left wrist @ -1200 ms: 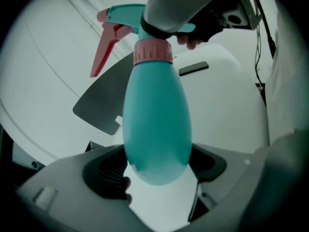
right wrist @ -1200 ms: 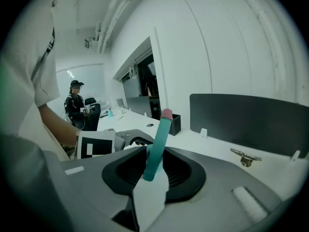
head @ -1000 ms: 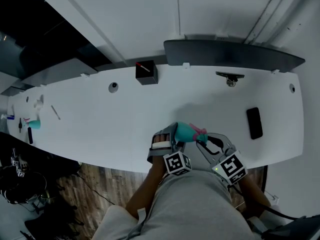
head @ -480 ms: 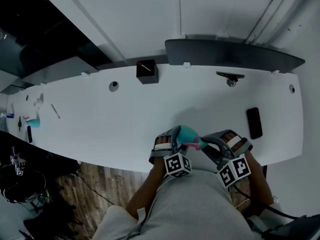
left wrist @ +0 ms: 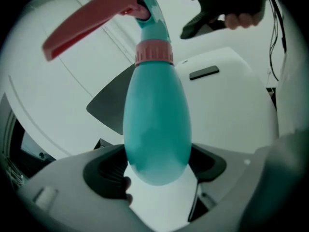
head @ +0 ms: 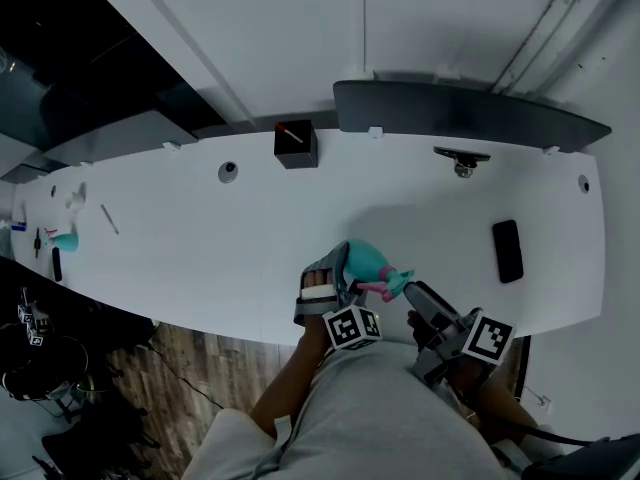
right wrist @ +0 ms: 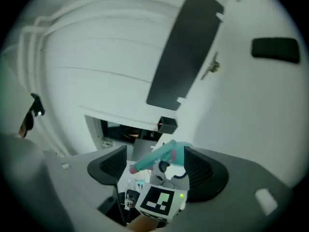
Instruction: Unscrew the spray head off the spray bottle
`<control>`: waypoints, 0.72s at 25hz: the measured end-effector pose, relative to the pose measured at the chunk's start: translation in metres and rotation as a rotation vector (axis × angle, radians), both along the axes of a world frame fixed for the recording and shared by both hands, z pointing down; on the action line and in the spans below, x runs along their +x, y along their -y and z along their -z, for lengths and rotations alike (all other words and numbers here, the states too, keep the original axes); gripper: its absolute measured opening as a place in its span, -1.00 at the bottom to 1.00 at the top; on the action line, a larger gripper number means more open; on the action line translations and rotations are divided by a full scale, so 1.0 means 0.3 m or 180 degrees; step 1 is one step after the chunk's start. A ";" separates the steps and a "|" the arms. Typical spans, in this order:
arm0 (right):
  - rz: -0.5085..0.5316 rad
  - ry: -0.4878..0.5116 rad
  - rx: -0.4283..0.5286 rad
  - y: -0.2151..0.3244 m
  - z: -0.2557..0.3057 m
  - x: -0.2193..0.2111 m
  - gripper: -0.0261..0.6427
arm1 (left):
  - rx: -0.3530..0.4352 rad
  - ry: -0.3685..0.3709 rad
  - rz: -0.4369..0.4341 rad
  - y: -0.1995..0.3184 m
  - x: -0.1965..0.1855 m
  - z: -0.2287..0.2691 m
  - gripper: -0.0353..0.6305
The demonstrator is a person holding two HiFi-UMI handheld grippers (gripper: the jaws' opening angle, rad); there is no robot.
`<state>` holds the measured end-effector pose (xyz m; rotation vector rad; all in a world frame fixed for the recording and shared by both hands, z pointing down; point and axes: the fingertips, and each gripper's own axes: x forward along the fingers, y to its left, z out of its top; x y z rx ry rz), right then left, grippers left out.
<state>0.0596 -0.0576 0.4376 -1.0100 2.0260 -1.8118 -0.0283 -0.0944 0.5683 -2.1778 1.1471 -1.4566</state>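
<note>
My left gripper [head: 328, 286] is shut on the round body of the teal spray bottle [head: 365, 261] and holds it above the near edge of the white table [head: 230, 243]. In the left gripper view the bottle [left wrist: 157, 120] rises from the jaws, with a pink collar [left wrist: 153, 53] and a red trigger [left wrist: 84, 23] on its neck. My right gripper [head: 428, 311] stands apart from the bottle, to its right. Its jaws are opening with nothing between them. In the right gripper view the spray head [right wrist: 161, 157] shows beyond the open right gripper [right wrist: 155, 164].
A black phone [head: 507, 249] lies at the table's right. At the far edge stand a black box [head: 295, 144] and a small metal fitting [head: 461, 158], behind them a dark panel [head: 470, 113]. Small items [head: 62, 238] lie at the left end.
My right gripper has come off the spray head, opened, and drawn back down and to the right. The left gripper still holds the bottle, now tilted a little further from me.
</note>
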 end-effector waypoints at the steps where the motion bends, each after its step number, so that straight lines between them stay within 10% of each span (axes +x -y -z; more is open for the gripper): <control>1: -0.0079 0.0045 -0.0243 -0.008 -0.034 0.001 0.20 | 0.0037 0.0038 0.0001 0.003 0.001 0.003 0.26; 8: -0.0115 -0.0129 -0.0721 0.001 -0.134 -0.007 -0.13 | 0.0165 0.0361 -0.0149 -0.007 0.016 0.002 0.26; 14: 0.0486 -0.0706 -0.0057 0.019 -0.095 -0.042 -0.57 | 0.0159 0.0345 -0.0134 -0.007 0.009 0.006 0.26; 18: 0.1365 -0.1745 0.1053 0.009 -0.067 -0.062 -0.64 | 0.0179 0.0300 -0.0154 -0.012 0.012 0.013 0.26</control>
